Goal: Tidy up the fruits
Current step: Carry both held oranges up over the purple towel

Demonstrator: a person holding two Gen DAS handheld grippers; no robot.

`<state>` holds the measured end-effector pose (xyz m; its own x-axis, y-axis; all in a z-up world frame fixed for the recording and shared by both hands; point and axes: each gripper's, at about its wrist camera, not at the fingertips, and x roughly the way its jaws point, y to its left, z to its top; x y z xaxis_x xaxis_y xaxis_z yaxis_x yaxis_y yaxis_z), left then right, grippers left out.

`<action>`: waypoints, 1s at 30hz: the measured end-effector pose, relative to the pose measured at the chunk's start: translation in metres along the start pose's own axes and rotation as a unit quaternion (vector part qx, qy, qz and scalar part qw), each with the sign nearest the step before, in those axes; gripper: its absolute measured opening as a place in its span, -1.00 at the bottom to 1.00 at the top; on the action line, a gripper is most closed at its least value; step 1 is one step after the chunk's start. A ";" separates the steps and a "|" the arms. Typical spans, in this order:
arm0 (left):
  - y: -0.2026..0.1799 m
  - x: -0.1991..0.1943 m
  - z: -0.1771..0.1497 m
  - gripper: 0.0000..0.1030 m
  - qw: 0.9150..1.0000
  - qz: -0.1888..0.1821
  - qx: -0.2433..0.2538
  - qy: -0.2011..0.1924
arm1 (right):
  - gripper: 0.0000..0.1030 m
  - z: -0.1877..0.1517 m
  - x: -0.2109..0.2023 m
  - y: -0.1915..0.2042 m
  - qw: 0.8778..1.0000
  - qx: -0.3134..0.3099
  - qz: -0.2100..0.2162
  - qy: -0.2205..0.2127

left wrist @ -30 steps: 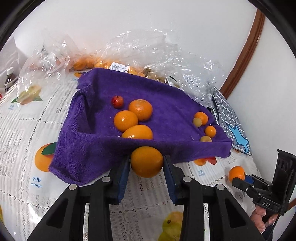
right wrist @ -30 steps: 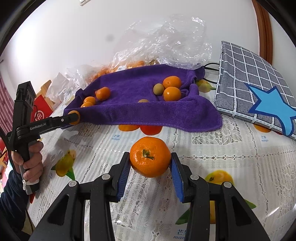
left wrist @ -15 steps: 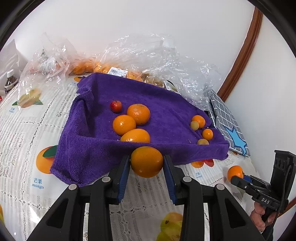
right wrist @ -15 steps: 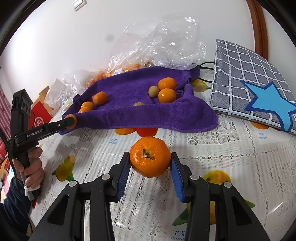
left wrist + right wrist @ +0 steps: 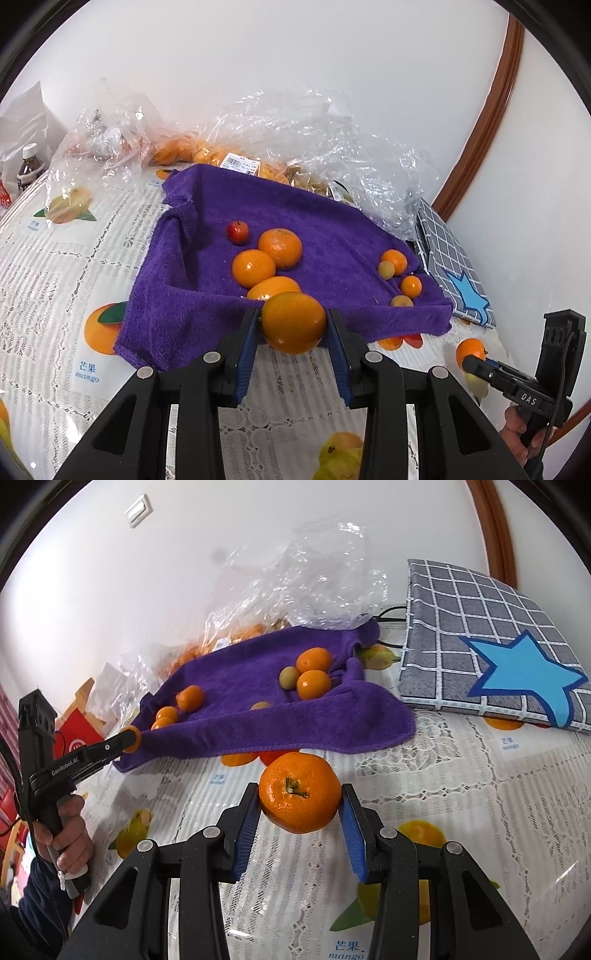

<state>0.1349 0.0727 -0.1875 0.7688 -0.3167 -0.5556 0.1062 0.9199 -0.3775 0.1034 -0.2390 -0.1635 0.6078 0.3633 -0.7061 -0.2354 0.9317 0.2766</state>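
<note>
Table (image 5: 480, 812): it is wearing a white lace cloth with printed fruit pictures; open room is lying in front of the towel in both views.
Purple towel (image 5: 332, 236): it is lying spread in the middle of the table, its near edge hanging folded toward both grippers, its side edges standing up a little.
Plastic bags (image 5: 314, 140): they are lying crumpled behind the towel against the wall, with more orange fruit inside.
Checked cushion (image 5: 480, 635): it is lying just beside the right end of the towel; the right wrist view is showing its blue star fully, the left wrist view only a strip.
Left gripper (image 5: 293, 325): it is clamping a smooth orange (image 5: 293, 321) just at the near edge of the towel.
Right gripper (image 5: 299, 803): it is clamping a mandarin (image 5: 300, 792) with the stem facing the camera, above the bare lace, near the towel edge but apart from it.
Fruit on towel: three oranges (image 5: 279, 247) are touching each other near the left gripper; small round fruits (image 5: 394, 261) are sitting at the right end.
Red berry (image 5: 237, 231): only the left wrist view is showing it.
Left hand (image 5: 68, 834): only the right wrist view is showing it, gripping the handle.
</note>
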 end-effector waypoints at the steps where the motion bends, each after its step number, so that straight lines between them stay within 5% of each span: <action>1: 0.000 0.000 0.000 -0.33 1.000 0.001 -0.001 -0.002 | -0.17 0.000 -0.001 0.001 1.000 -0.002 0.000 -0.001; 13: 0.009 -0.006 0.002 -0.33 0.999 0.015 -0.024 -0.023 | -0.17 0.008 -0.004 0.001 1.000 -0.003 -0.005 -0.007; 30: 0.019 -0.020 0.010 -0.33 0.996 0.050 -0.046 -0.058 | -0.17 0.077 -0.008 0.046 0.997 -0.058 0.024 -0.055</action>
<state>0.1282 0.0990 -0.1766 0.8410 -0.1910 -0.5062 -0.0290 0.9183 -0.3947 0.1460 -0.1991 -0.0945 0.6713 0.4113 -0.6166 -0.3483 0.9094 0.2274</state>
